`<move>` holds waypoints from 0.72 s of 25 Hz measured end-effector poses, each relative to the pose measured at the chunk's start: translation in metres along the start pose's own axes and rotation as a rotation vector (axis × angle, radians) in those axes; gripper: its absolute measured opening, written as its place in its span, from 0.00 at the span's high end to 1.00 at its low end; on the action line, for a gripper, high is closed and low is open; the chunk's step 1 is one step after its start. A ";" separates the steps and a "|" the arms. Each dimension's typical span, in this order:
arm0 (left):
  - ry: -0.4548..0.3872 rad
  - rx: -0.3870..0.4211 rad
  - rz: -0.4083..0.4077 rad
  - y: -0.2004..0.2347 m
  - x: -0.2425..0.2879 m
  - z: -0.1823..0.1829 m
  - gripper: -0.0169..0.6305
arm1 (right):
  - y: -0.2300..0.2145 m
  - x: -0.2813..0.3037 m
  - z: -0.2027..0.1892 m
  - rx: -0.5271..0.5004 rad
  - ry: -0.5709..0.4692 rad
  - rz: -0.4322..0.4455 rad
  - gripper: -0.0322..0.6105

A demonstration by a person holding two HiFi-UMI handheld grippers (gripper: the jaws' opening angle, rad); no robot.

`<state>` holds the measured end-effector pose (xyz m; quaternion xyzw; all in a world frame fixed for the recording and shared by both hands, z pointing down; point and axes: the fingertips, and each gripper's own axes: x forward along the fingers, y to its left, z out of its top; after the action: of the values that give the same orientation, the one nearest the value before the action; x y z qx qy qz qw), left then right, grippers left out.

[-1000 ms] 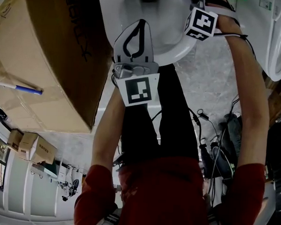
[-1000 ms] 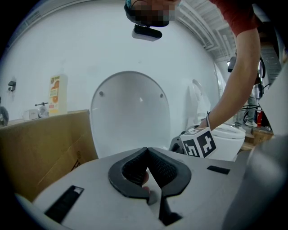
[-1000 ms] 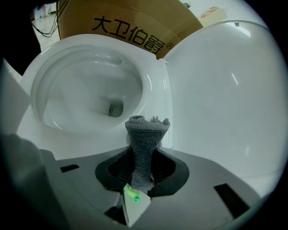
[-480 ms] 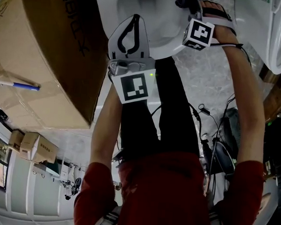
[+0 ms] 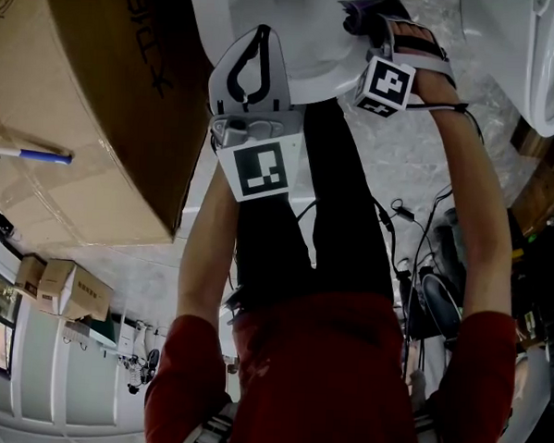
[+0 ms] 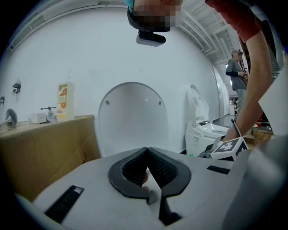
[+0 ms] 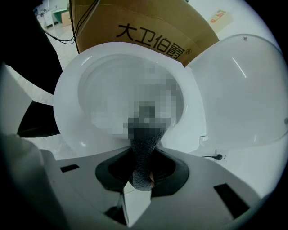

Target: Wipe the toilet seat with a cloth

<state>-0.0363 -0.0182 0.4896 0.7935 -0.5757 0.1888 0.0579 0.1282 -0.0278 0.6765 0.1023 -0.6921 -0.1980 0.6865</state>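
Observation:
The white toilet seat [image 7: 67,105] rings the bowl, with the lid [image 7: 243,90] raised behind it. My right gripper [image 7: 143,155] points steeply down at the seat's near rim. It is shut on a dark grey cloth [image 7: 145,139] that hangs from its jaws onto the rim. In the head view the right gripper [image 5: 364,15] holds the cloth [image 5: 370,4] at the seat [image 5: 312,74] edge. My left gripper [image 5: 259,41] hovers beside it over the rim, shut and empty. The left gripper [image 6: 147,173] faces the raised lid [image 6: 132,117].
A big cardboard box [image 5: 70,112] stands tight against the toilet's left side. A second toilet [image 5: 553,73] stands to the right. Cables and dark gear [image 5: 430,298] lie on the floor by the person's legs. Another person [image 6: 236,74] stands far off.
The right gripper has slid along the seat rim with the cloth, lower in the head view, and the cloth now shows there. The left gripper has shifted only slightly.

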 end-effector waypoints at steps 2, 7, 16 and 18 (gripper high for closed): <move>0.002 0.002 -0.002 0.000 -0.005 -0.004 0.95 | 0.010 -0.004 0.003 0.008 0.003 0.014 0.82; 0.001 -0.010 0.004 0.001 -0.016 -0.010 0.95 | 0.033 -0.014 0.007 0.033 0.018 0.043 0.82; -0.004 -0.026 0.025 0.009 -0.033 -0.016 0.95 | 0.076 -0.032 0.022 0.131 0.022 0.095 0.82; -0.009 -0.039 0.036 0.012 -0.037 -0.017 0.95 | 0.083 -0.035 0.026 0.156 0.023 0.109 0.82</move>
<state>-0.0612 0.0157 0.4900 0.7825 -0.5938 0.1747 0.0673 0.1147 0.0654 0.6793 0.1197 -0.7020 -0.1047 0.6942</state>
